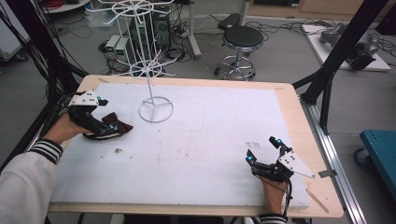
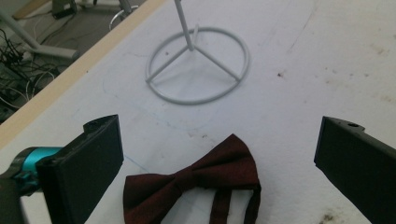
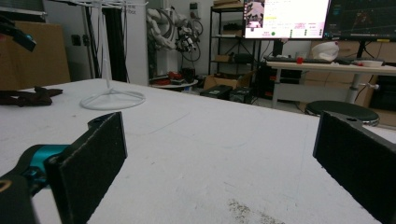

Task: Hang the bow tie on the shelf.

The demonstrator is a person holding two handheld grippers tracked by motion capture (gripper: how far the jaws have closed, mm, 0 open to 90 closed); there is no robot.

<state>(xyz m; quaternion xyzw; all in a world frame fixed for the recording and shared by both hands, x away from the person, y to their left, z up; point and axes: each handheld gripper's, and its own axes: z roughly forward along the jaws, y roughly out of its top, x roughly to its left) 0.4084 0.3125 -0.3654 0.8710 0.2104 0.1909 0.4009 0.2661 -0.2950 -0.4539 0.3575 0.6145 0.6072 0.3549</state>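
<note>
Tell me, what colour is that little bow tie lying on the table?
The bow tie is dark maroon, a deep wine red. It shows best in the left gripper view.

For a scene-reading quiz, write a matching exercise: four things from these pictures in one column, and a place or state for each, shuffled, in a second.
Things:
1. dark red fabric bow tie
2. white wire display stand
3. left gripper
4. right gripper

Places or states:
A. open above bare white table cover, near the table's right front corner
B. standing on its ring base toward the back of the table, left of the middle
C. lying flat on the white cover, by the table's left edge
D. open, jaws on either side of the bow tie

Pairs: 1-C, 2-B, 3-D, 4-A
</note>
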